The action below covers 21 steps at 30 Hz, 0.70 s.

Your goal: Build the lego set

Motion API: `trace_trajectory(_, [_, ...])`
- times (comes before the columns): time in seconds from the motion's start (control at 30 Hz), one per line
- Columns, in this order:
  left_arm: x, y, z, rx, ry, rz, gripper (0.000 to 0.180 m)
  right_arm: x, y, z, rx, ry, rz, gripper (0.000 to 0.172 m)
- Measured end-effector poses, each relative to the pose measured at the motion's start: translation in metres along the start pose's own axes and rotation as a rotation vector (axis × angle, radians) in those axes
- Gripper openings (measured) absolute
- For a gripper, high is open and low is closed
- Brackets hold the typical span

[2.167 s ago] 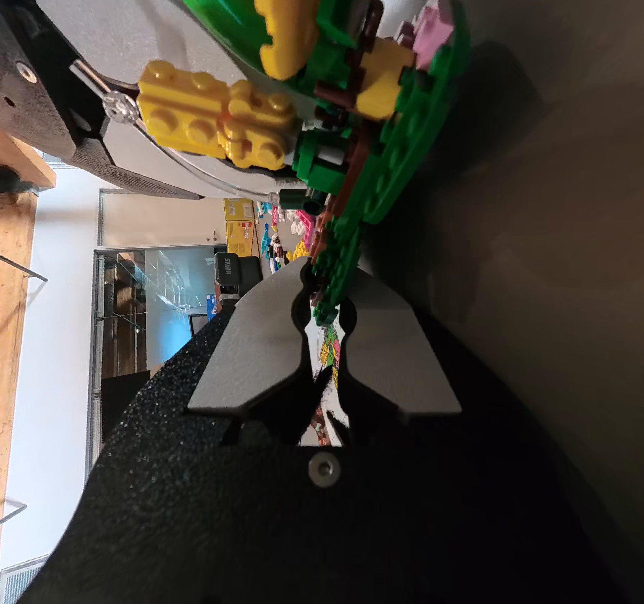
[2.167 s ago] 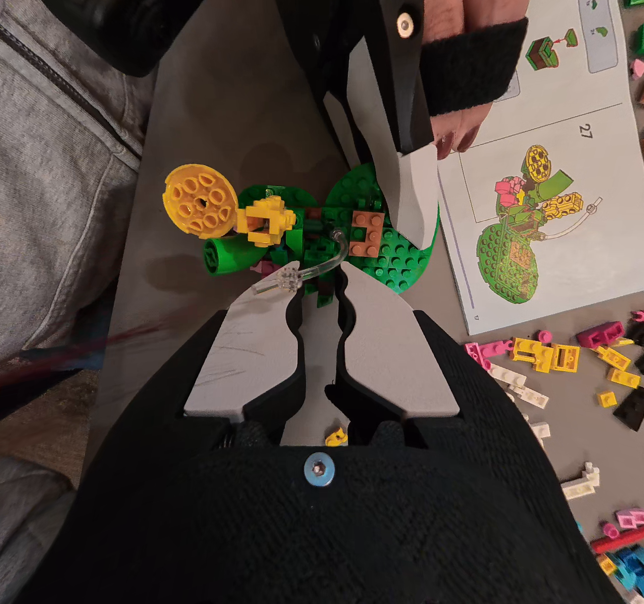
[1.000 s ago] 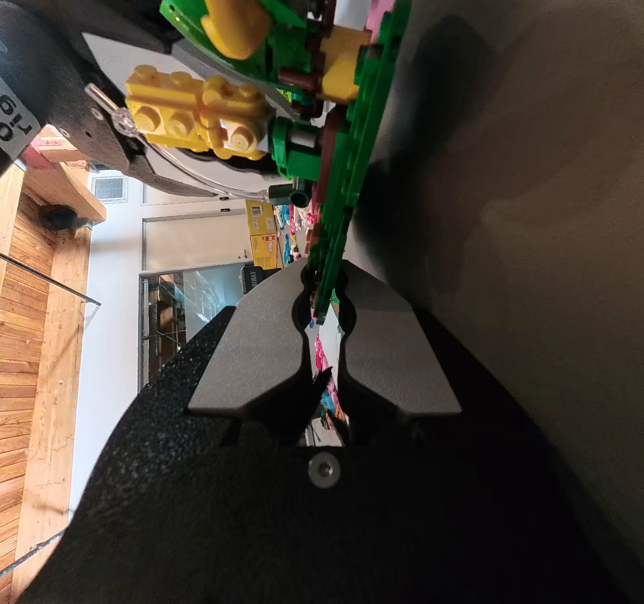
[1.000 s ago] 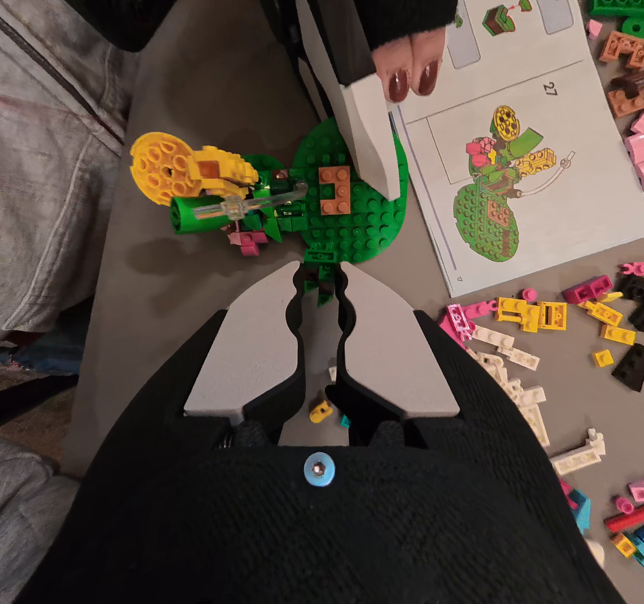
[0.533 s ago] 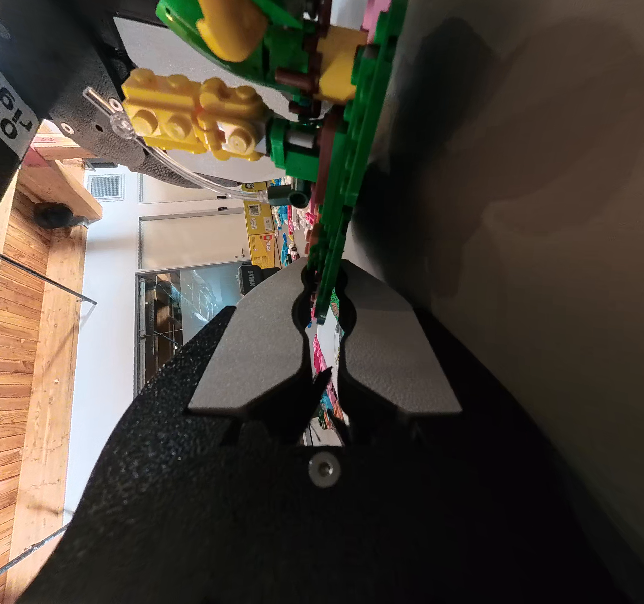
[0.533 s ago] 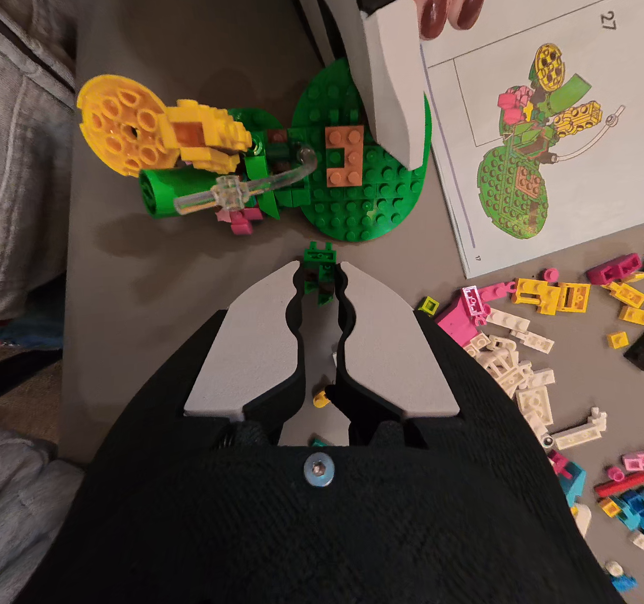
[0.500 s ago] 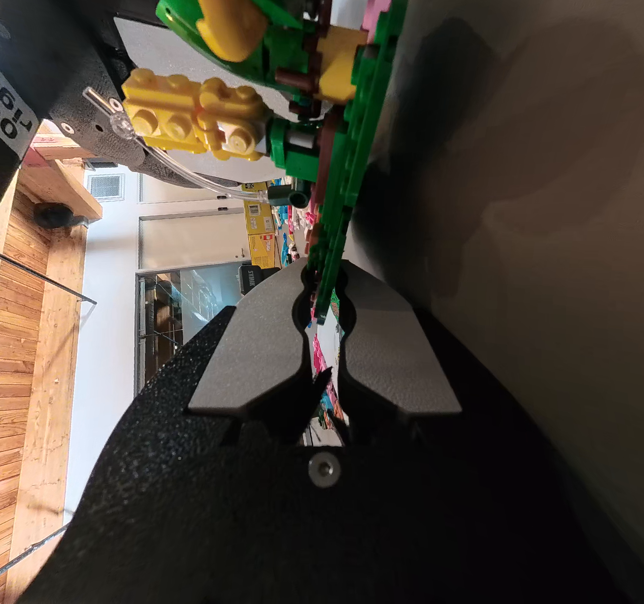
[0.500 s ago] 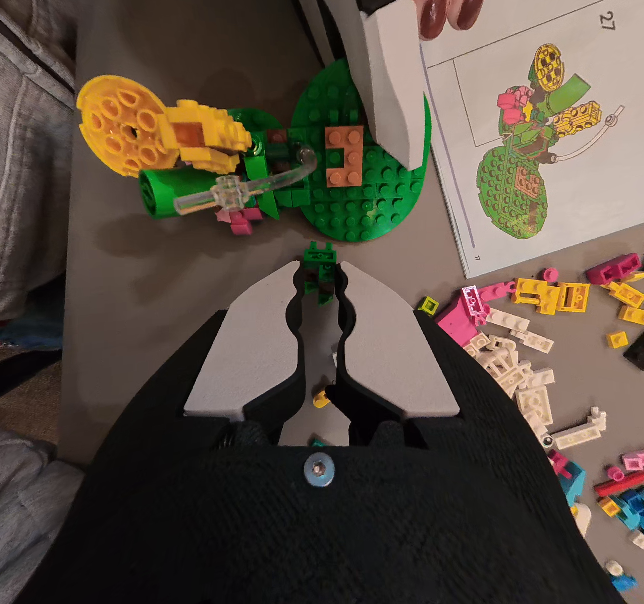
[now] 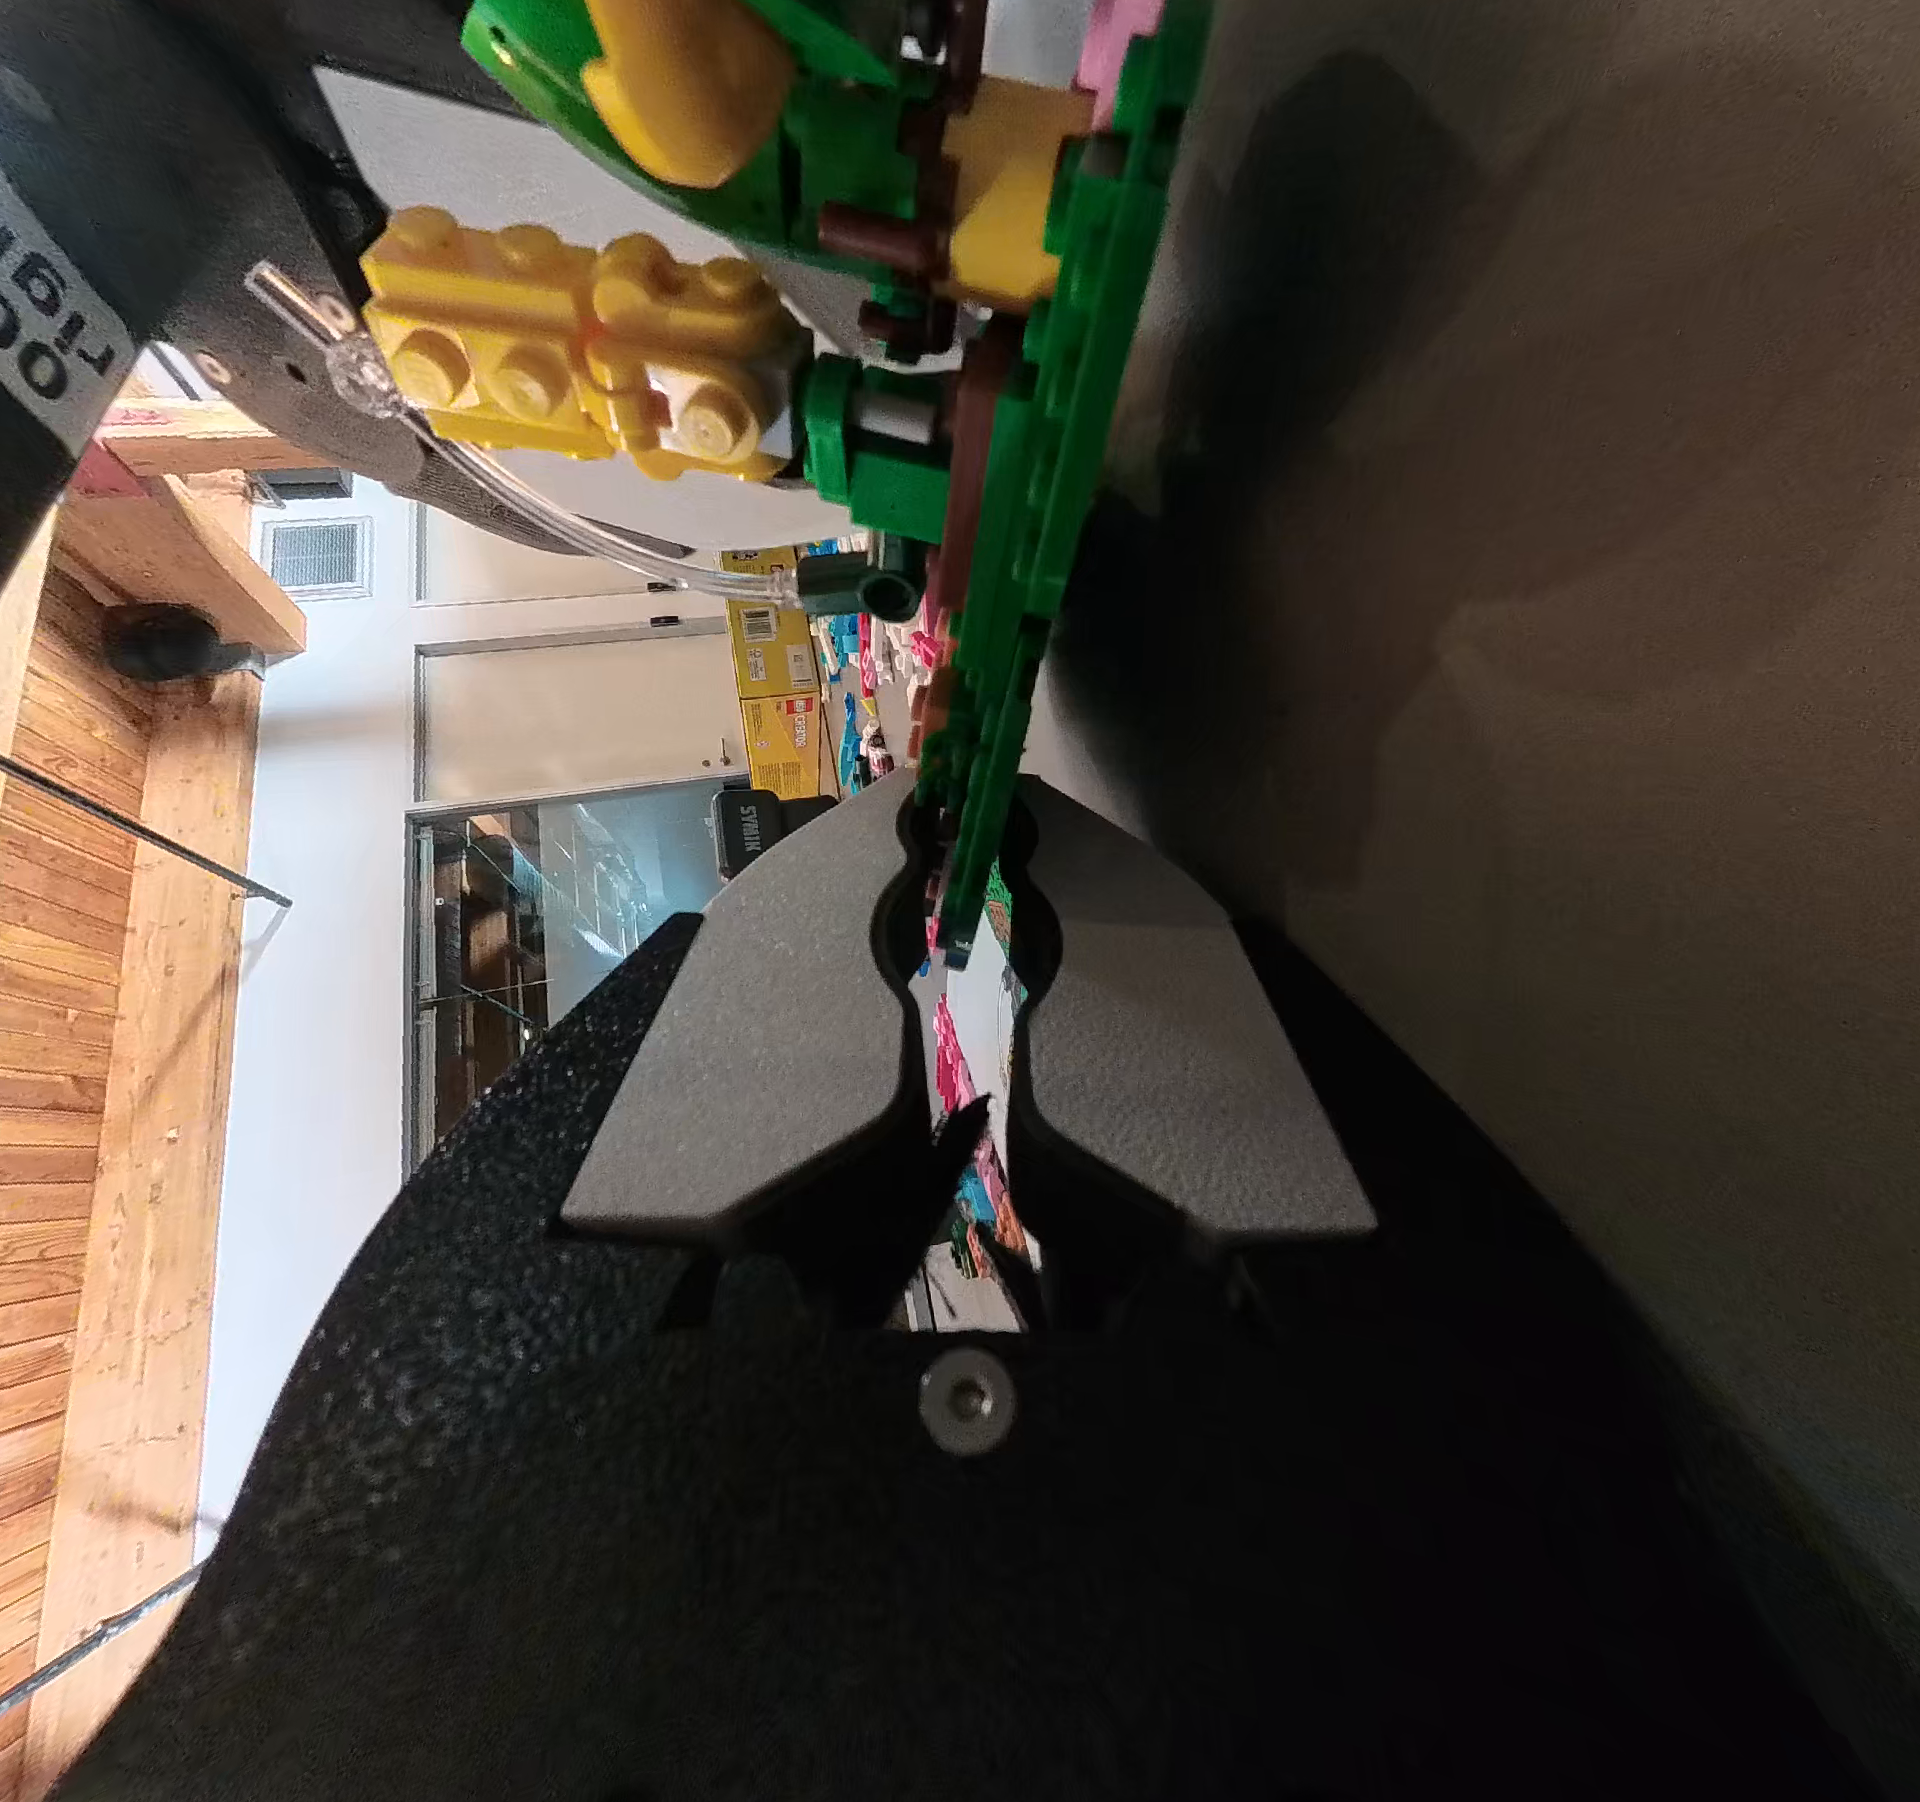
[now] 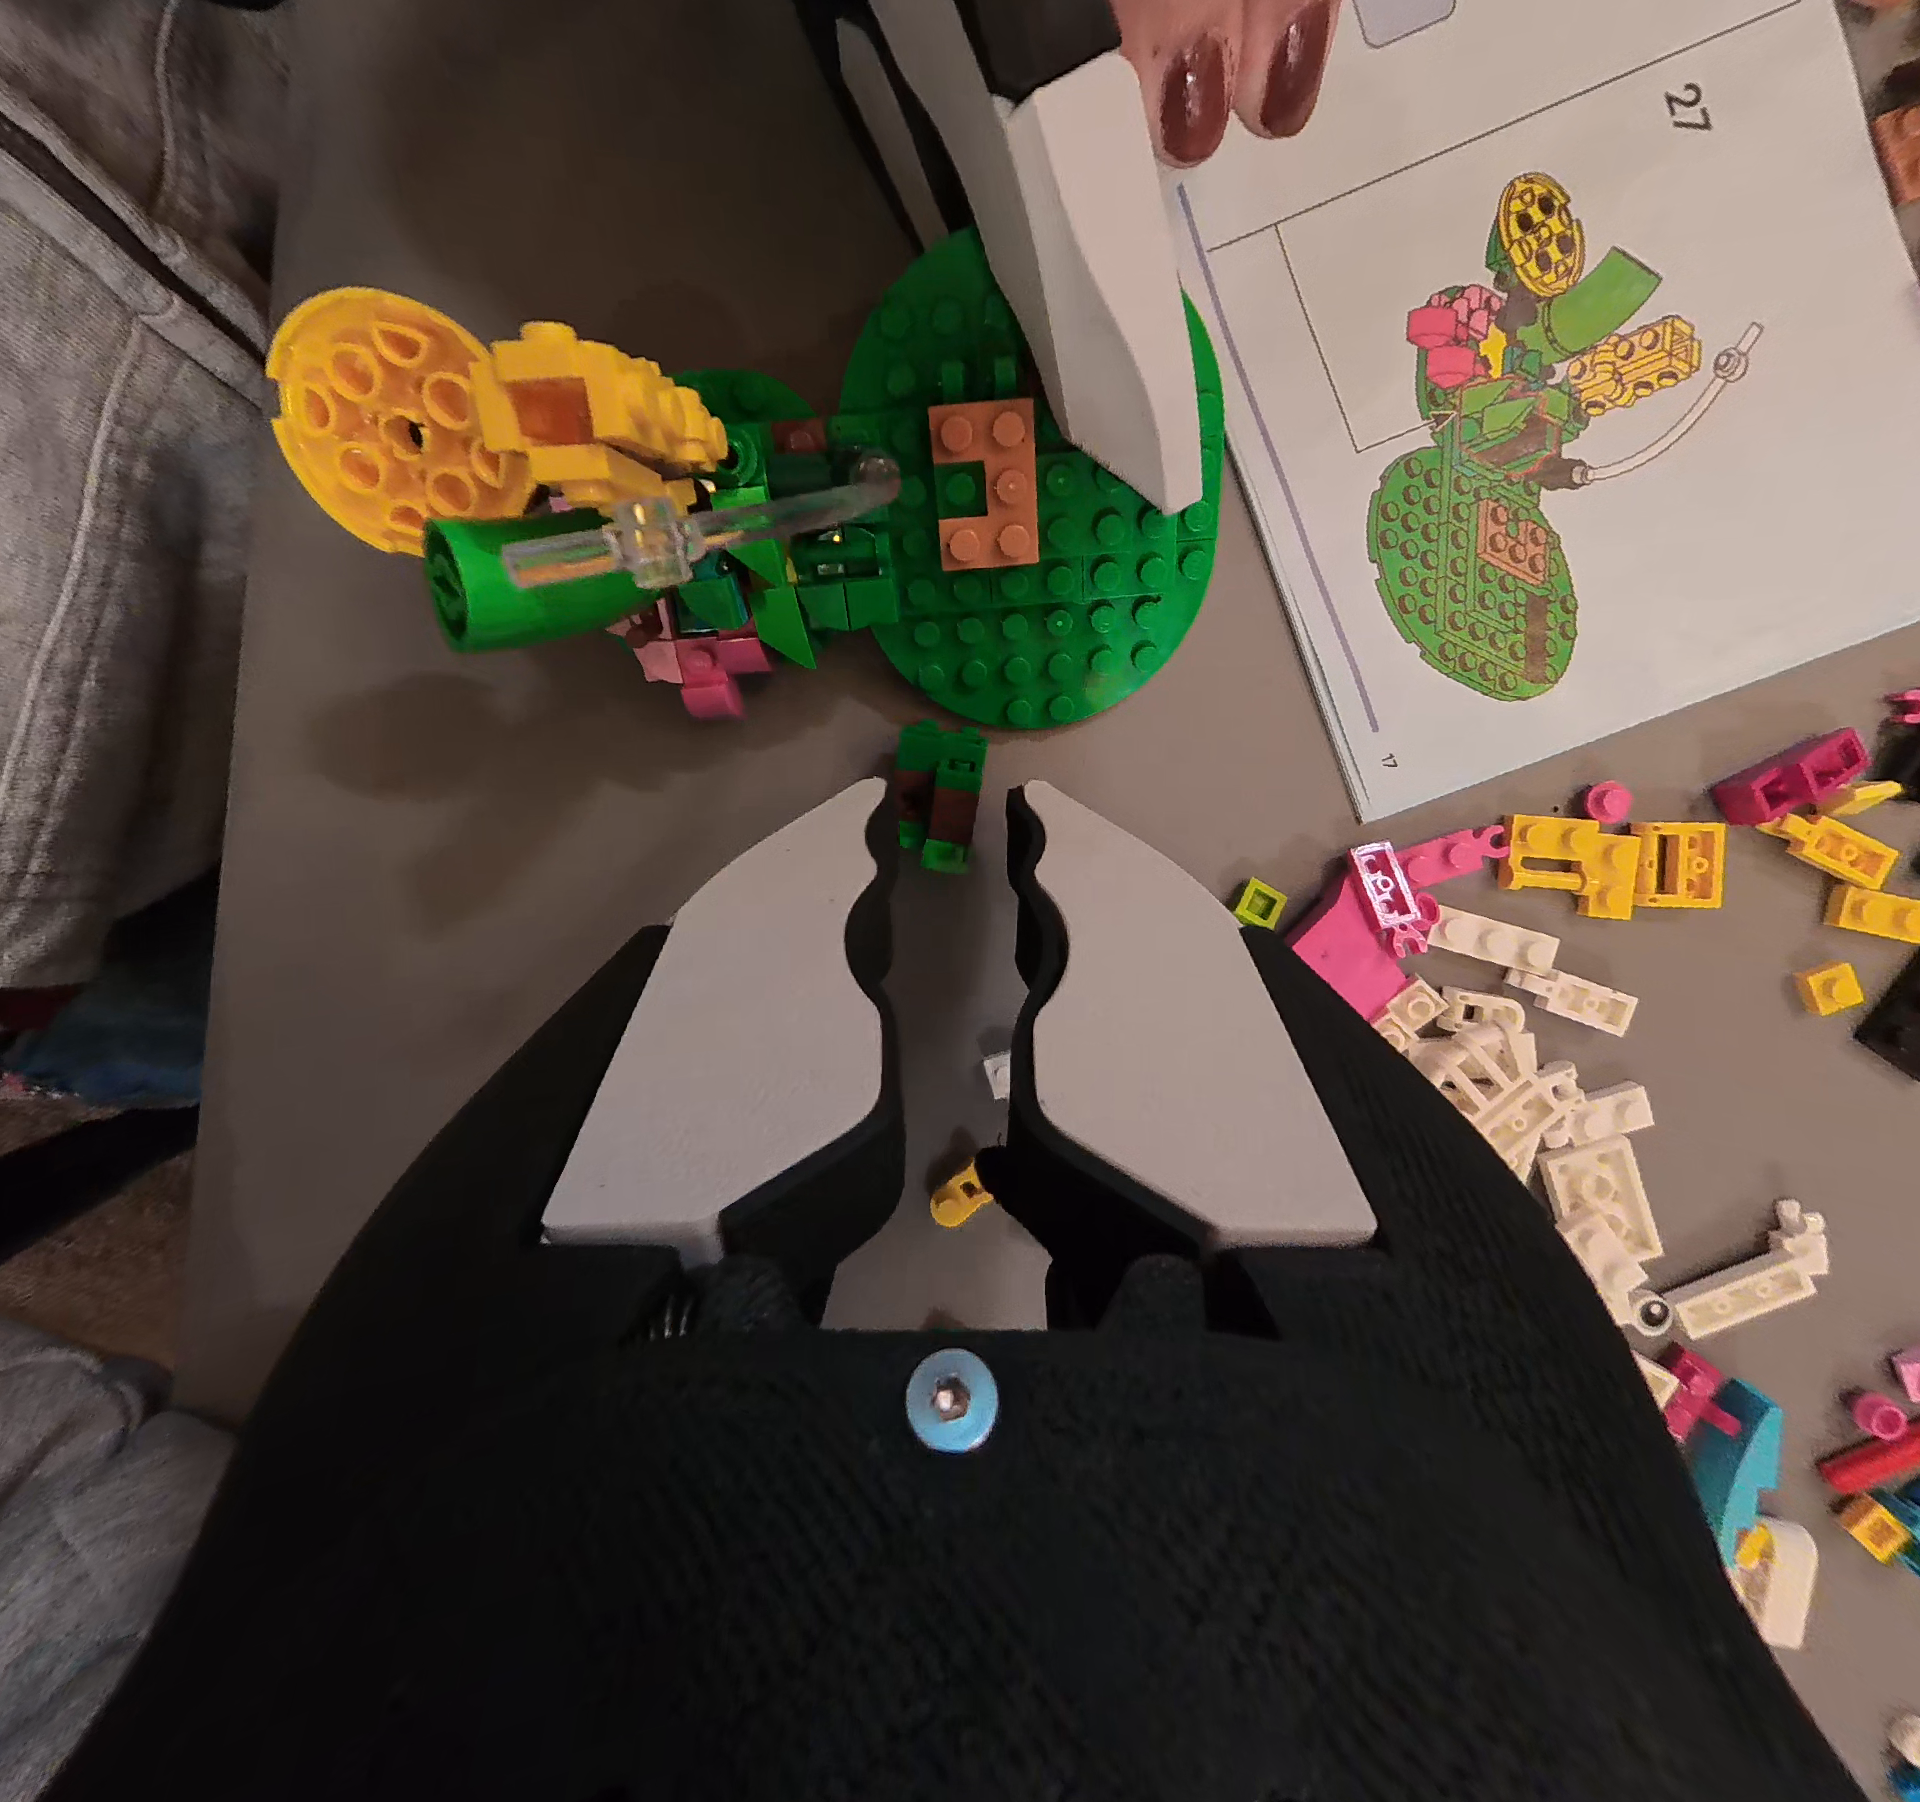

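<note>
Left hand-held gripper [image 9: 961, 879] pinches the rim of the round green studded brick baseplate [image 10: 1049, 609], which rests on the grey worktop [image 10: 499, 817]. Right hand-held gripper [image 10: 945, 817] hangs open w/ a small green-and-brown brick cluster [image 10: 940, 796] standing loose between its pads (neither pressing). Best kept steady, plate flat, pads square to the cluster.

We see a grey table [image 10: 540, 817]. Just ahead of the right jaws lies a brick-built green round base [image 10: 1039, 630] with a yellow flower [image 10: 395, 422]; between the tips sits a small green-and-brown brick piece [image 10: 940, 802]. Right of them lie an open instruction booklet [image 10: 1558, 402] and loose bricks [image 10: 1538, 1077].
</note>
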<state>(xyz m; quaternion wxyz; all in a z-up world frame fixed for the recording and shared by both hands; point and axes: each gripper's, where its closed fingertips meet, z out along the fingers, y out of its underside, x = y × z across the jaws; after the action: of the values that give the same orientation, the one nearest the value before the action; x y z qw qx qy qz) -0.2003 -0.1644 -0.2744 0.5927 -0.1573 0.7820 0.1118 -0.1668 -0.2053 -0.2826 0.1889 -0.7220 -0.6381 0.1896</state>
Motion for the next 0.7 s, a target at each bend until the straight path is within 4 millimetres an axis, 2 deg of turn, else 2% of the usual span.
trace_trajectory(0.27, [0.000, 0.001, 0.000, -0.002, 0.001, 0.002, 0.011, 0.001, 0.000, 0.003, -0.009, 0.011, -0.005, 0.006])
trace_trajectory(0.43, [0.001, 0.001, 0.000, -0.006, 0.010, 0.005, 0.011, -0.006, -0.029, -0.012, 0.161, -0.012, -0.034, 0.006])
trace_trajectory(0.7, [0.002, 0.002, 0.001, -0.020, 0.026, 0.007, 0.011, -0.014, -0.037, -0.007, 0.188, -0.076, -0.035, 0.006])
